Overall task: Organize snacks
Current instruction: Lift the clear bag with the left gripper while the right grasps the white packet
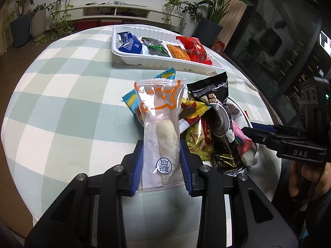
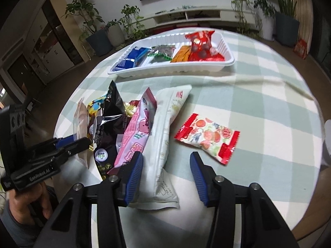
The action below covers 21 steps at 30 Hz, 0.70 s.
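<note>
Snacks lie heaped on the checked tabletop (image 1: 62, 103), with a white tray (image 1: 132, 59) beyond holding blue, green, orange and red packs side by side. The left gripper (image 1: 161, 165) has its blue fingers (image 1: 137, 165) clenched on a clear packet (image 1: 160, 128) printed with an orange cat, held upright above the heap. The right gripper (image 2: 166, 175) stands released, its fingers (image 2: 134, 177) apart around the near end of a white packet (image 2: 165, 136). A pink pack (image 2: 138, 128) touches that packet's left side; a fruit-print pack (image 2: 209, 137) lies apart to its right.
</note>
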Each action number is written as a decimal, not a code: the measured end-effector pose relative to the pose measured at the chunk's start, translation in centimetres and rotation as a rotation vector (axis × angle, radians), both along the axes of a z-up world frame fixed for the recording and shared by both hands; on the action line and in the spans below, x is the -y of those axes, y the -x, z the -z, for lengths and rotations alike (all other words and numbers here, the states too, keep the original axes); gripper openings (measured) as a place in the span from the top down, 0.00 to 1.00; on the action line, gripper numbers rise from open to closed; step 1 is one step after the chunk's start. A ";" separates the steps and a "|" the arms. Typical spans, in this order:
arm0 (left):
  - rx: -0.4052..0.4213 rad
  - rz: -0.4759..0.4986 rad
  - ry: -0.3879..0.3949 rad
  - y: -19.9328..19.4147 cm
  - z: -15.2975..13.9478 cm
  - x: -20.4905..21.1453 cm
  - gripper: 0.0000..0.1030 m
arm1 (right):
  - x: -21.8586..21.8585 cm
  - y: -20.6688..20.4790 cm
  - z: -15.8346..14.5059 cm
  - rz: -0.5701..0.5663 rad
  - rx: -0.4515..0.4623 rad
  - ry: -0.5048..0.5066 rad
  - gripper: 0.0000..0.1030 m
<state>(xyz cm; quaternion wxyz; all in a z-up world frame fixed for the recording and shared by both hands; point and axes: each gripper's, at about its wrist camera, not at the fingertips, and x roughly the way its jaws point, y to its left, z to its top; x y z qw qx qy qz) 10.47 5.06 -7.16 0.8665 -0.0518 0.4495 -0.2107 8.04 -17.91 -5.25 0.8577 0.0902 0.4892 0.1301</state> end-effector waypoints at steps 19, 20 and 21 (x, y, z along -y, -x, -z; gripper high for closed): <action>-0.007 0.002 0.010 -0.3 0.3 -0.2 0.73 | -0.6 -0.7 0.8 -0.041 -0.036 -0.009 0.70; -0.008 0.002 0.012 -0.3 0.3 -0.2 0.73 | -0.6 -0.5 0.6 -0.038 -0.029 -0.007 0.70; -0.009 0.002 0.014 -0.4 0.3 -0.2 0.73 | -0.5 -0.2 0.4 -0.033 -0.017 -0.006 0.70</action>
